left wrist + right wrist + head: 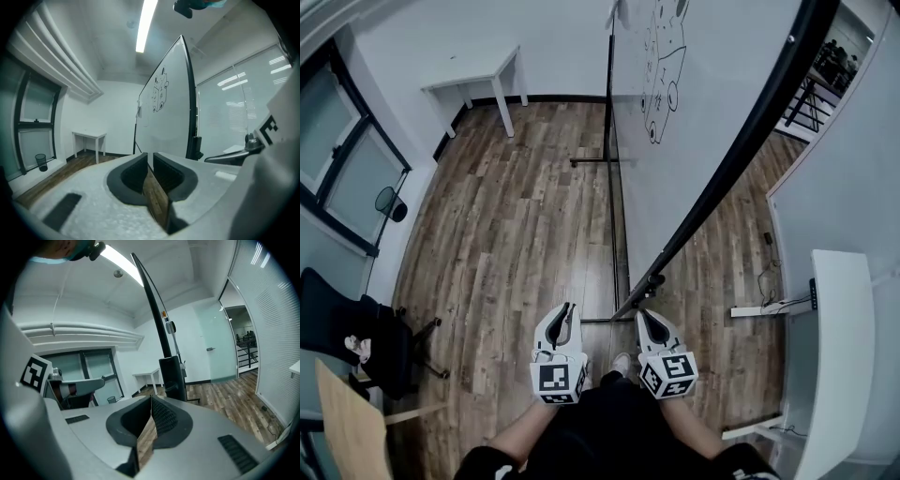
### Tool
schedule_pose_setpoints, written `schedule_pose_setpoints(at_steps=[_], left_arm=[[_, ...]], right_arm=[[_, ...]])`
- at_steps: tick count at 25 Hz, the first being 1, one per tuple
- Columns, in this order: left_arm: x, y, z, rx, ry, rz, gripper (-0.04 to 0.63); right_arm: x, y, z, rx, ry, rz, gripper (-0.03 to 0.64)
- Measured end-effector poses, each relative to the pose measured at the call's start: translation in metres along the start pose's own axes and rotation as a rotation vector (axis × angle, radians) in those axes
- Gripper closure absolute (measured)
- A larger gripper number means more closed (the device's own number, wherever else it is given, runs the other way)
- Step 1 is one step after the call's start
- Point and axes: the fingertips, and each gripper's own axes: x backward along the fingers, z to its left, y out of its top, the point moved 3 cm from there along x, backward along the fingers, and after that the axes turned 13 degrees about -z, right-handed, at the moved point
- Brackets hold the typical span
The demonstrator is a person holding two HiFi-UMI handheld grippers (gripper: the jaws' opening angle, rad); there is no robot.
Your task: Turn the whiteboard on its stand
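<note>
The whiteboard hangs tilted in its black frame, drawings on the face turned toward me. Its stand's foot bar lies on the wood floor, and the near pivot knob sits just ahead of my right gripper. That gripper is shut and empty; its view shows the board's black edge and post bracket close in front of the gripper. My left gripper hovers left of the board's near corner, touching nothing. Its jaws stand a narrow slit apart with nothing between them, facing the board.
A white table stands against the far wall. At the left are windows, a black bin and an office chair. A white desk and a power strip are at the right.
</note>
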Motion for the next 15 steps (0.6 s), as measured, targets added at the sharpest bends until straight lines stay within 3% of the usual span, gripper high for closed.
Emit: schedule_pose_setpoints(at_steps=[6, 15], left_arm=[[0.013, 0.03, 0.003, -0.03, 0.013, -0.07, 0.563], [0.02, 0.014, 0.008, -0.021, 0.06, -0.041, 0.563]], right_arm=[[-0.004, 0.005, 0.009, 0.004, 0.01, -0.008, 0.603], [0.0, 0.003, 0.014, 0.006, 0.021, -0.016, 0.603]])
